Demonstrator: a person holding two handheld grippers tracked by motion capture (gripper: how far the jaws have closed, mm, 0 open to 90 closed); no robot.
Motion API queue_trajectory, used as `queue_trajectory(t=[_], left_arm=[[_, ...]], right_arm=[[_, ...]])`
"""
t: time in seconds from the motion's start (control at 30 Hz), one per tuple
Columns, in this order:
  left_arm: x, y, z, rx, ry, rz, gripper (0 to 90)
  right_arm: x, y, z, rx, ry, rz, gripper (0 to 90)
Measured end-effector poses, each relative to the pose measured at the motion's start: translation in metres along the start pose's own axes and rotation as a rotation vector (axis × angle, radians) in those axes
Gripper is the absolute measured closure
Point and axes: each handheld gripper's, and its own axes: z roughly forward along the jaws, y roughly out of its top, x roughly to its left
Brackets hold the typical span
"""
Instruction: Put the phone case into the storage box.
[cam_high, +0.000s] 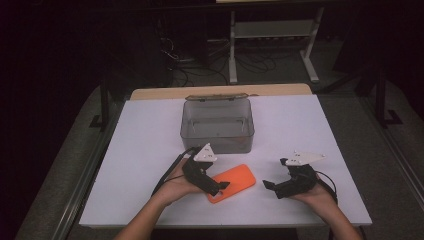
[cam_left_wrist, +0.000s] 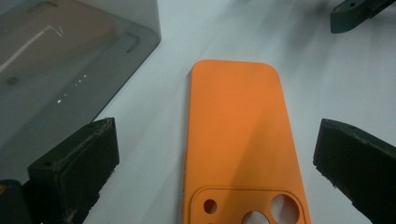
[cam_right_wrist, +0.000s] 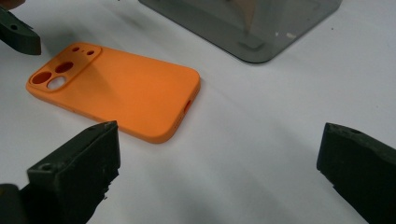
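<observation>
Progress looked early: nothing lifted yet, and judging by the layout the job was prob. to get the orange phone case (cam_high: 231, 183) picked up, maybe into the clear plastic box (cam_high: 218, 125). All of that was left to do.

Room first: dark background, a white shelf frame (cam_high: 272, 37) w/ loose cables on the floor behind, grey floor either side. The tabletop (cam_high: 325, 130) was white, matte, bare apart from the task items, w/ a wooden edge showing at the far side.

The box sat at the far-centre of the tabletop, upright, lid off or tipped back at its rear rim; couldn't tell which. It looked empty inside.

The case lay flat, back up, in front of the box & apart from it, camera cut-outs toward the person's left.

Left tool (cam_high: 216, 187) hovered over the case's camera end, jaws released, spread wider than the case on both sides, not gripping (left gripper view (cam_left_wrist: 215, 154)). Right tool (cam_high: 270, 187) was near the case's other end but apart from it, jaws also released, holding nothing (cam_right_wrist: 215, 158).
</observation>
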Motion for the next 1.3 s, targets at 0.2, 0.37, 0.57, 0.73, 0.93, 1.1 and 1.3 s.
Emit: queue_trajectory(t=[0.2, 0.37, 0.57, 0.73, 0.93, 1.1, 1.3], left_arm=[[-0.002, -0.001, 0.002, 0.014, -0.002, 0.001, 0.0], [-0.003, -0.001, 0.005, 0.027, -0.005, 0.001, 0.0], [-0.005, -0.001, 0.008, 0.04, -0.001, 0.003, 0.0], [-0.006, -0.002, 0.01, 0.049, -0.001, 0.001, 0.0], [-0.009, -0.003, 0.014, 0.069, -0.006, 0.011, 0.0], [-0.011, -0.004, 0.017, 0.079, -0.007, 0.015, 0.0], [-0.012, -0.006, 0.02, 0.091, -0.006, 0.018, 0.0]], right_arm=[[0.0, 0.0, 0.0, 0.0, 0.0, 0.0, 0.0], [0.0, 0.0, 0.0, 0.001, 0.0, 0.001, 0.0], [0.0, 0.0, 0.0, 0.001, -0.001, -0.001, 0.0], [0.0, 0.0, 0.0, 0.001, -0.001, -0.002, 0.0], [0.0, 0.0, 0.0, 0.002, -0.001, -0.001, 0.0], [0.0, 0.0, -0.001, 0.002, -0.002, -0.001, 0.0], [0.0, 0.0, -0.001, 0.002, -0.001, -0.001, 0.0]])
